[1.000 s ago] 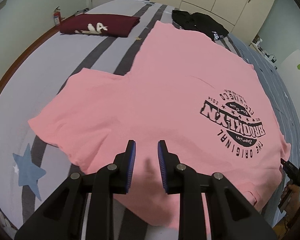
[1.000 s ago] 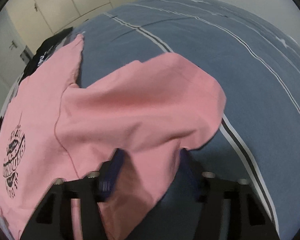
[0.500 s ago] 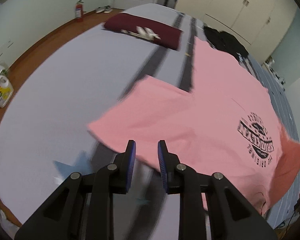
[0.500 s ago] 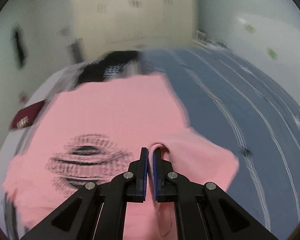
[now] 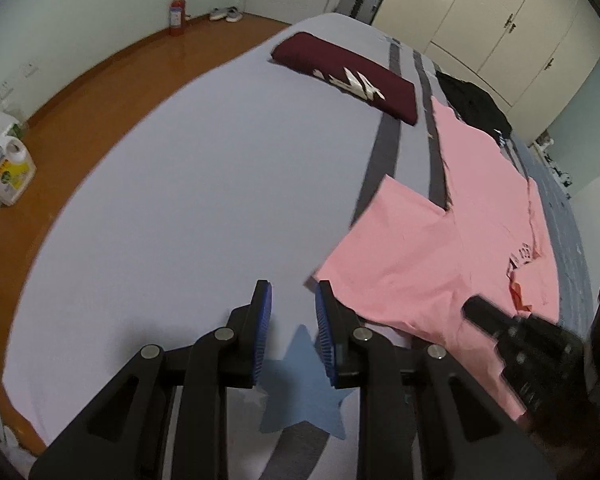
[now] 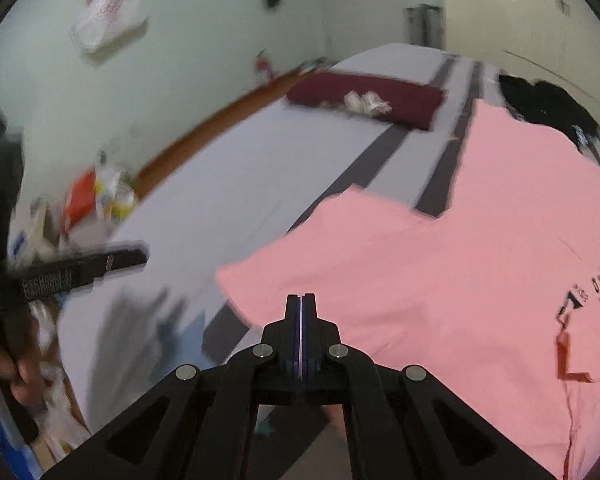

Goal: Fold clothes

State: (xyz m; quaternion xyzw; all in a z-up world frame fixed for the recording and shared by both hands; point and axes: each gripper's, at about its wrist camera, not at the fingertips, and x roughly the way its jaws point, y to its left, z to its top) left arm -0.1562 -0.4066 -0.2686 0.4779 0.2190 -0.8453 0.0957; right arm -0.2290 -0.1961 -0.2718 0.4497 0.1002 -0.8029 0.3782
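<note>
With our right gripper point(image 6: 301, 300) pinched tight on a thin fold of the pink T-shirt point(image 6: 440, 272) lying on the bed point(image 5: 188, 200), and our left gripper point(image 5: 292, 320) gaping empty beside its sleeve, we carry the fold across low and square.

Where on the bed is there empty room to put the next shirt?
The big bare patch lies between the maroon folded shirt, the pink T-shirt and the bed's floor-side edge. The wardrobe side is crowded: pink T-shirt, then a black garment.
</note>
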